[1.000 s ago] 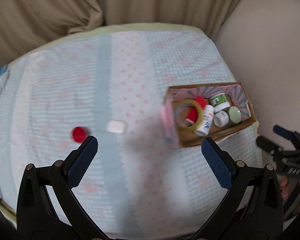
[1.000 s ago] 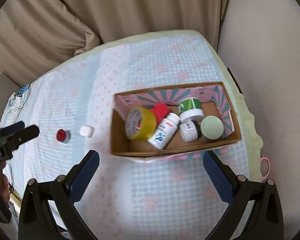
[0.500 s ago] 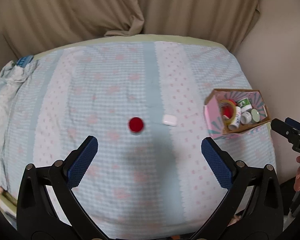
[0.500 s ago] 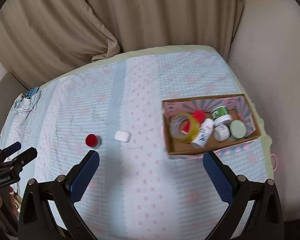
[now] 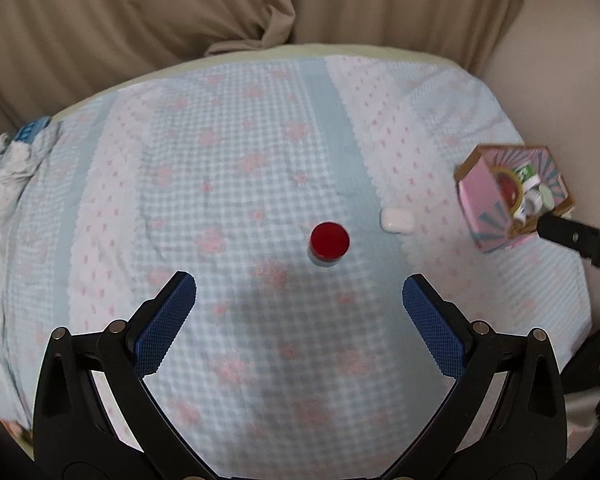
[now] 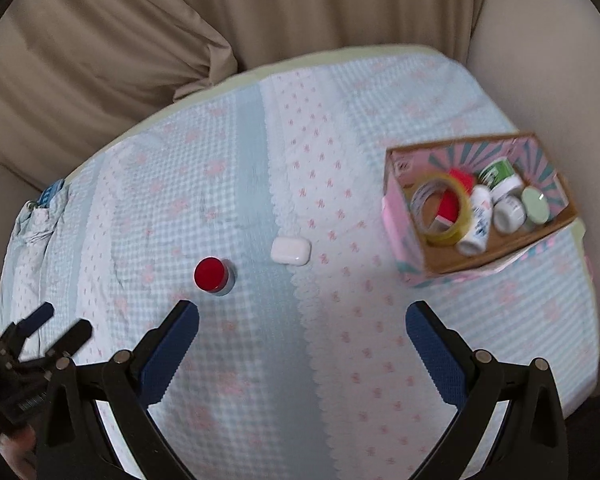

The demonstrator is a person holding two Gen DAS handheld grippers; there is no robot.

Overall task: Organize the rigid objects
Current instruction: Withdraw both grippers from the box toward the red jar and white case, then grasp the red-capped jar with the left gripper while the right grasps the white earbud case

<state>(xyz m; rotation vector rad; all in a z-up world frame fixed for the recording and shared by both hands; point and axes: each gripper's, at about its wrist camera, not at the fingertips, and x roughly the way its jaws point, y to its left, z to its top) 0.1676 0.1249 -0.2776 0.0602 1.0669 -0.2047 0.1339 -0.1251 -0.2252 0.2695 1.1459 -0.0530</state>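
Box (image 5: 512, 196) shifted rightward; red-capped jar (image 5: 329, 242) now centred.

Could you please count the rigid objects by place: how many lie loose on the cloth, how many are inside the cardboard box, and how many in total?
Loose on the cloth: 2 (red-capped jar, white case)
Inside the cardboard box: 6 (tape roll, red item, white bottle, green-labelled jar, white jar, green-lidded jar)
Total: 8
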